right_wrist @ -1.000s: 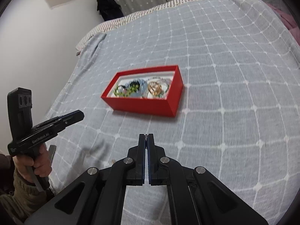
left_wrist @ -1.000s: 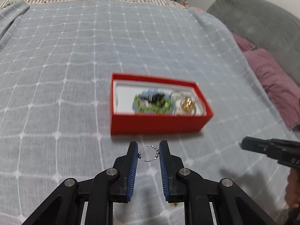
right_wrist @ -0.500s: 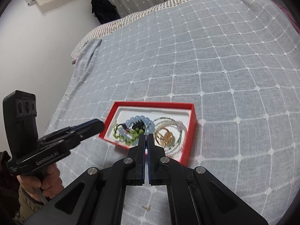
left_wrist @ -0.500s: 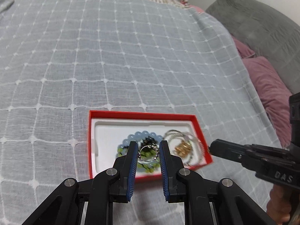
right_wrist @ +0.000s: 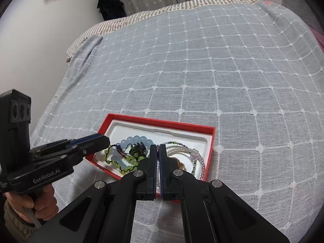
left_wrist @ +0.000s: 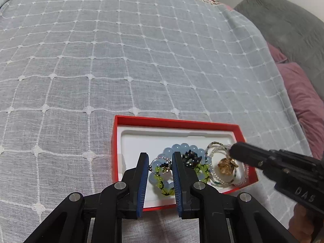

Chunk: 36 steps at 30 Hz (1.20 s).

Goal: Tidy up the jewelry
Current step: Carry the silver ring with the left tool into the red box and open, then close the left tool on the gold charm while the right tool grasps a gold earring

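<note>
A red box [left_wrist: 176, 122] with a white liner lies on the bed. In it lie a pale blue bead bracelet [left_wrist: 182, 148], a green bead bracelet [left_wrist: 202, 170], a gold flower piece [left_wrist: 225, 166] and clear bead strands [left_wrist: 220, 182]. My left gripper [left_wrist: 160, 156] is shut on a small silver bead ring [left_wrist: 161, 165], which hangs over the box's left half. My right gripper [right_wrist: 157, 147] is shut and holds nothing; its tip [left_wrist: 235, 151] hovers over the box's right end, above the clear strands [right_wrist: 199, 160]. The right wrist view shows the left gripper [right_wrist: 105, 140] at the box's [right_wrist: 162, 122] near left corner.
A grey bedspread [left_wrist: 101, 60] with a white grid covers the bed. A grey pillow [left_wrist: 283, 20] and a purple pillow [left_wrist: 299, 93] lie at the right. A white wall [right_wrist: 30, 50] borders the bed's left side. A hand [right_wrist: 40, 204] grips the left tool's handle.
Both grippers have travelled forward from short of the box to over it. The ring has stayed between the left fingers, and the right fingers have stayed together.
</note>
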Motion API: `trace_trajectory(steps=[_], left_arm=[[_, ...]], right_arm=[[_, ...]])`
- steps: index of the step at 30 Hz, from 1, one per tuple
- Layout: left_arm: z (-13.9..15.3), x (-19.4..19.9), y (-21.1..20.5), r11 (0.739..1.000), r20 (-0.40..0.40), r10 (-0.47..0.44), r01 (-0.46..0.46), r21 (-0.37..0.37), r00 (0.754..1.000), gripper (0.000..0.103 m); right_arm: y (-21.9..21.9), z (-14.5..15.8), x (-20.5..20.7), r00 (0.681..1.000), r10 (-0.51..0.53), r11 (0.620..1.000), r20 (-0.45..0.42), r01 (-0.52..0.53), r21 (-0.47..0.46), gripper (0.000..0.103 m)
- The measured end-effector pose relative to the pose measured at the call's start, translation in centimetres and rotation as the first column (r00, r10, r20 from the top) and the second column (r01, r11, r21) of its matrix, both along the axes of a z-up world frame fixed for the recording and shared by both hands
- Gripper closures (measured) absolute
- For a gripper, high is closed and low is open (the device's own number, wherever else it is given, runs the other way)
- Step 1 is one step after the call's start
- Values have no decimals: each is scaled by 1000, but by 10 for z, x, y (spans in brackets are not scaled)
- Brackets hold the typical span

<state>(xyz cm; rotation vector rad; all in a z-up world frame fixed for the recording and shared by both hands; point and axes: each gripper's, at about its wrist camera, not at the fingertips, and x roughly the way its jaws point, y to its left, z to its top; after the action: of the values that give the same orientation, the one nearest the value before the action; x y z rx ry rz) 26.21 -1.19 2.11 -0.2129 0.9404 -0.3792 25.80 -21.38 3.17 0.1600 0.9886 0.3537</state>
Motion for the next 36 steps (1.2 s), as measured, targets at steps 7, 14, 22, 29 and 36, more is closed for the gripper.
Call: trace_trajectory(steps=[7, 14, 22, 29, 36], left_arm=[[10, -1, 12, 998, 19, 24, -23, -52, 1000, 75], [23, -28, 23, 998, 36, 57, -56, -8, 998, 75], [19, -108, 25, 993, 42, 103, -106, 59, 994, 65], [9, -151, 8, 982, 53, 83, -90, 163, 995, 62], [2, -163, -3, 982, 29, 59, -63, 176, 998, 52]], right_arm=[[-8, 5, -8, 999, -37, 999, 1, 37, -2, 98], [-37, 29, -53, 994, -107, 992, 12, 107, 63, 98], [-37, 41, -117, 996, -88, 991, 3, 88, 103, 81], [-26, 44, -154, 999, -47, 997, 10, 46, 68, 79], [-18, 34, -168, 1000, -13, 999, -6, 13, 38, 67]])
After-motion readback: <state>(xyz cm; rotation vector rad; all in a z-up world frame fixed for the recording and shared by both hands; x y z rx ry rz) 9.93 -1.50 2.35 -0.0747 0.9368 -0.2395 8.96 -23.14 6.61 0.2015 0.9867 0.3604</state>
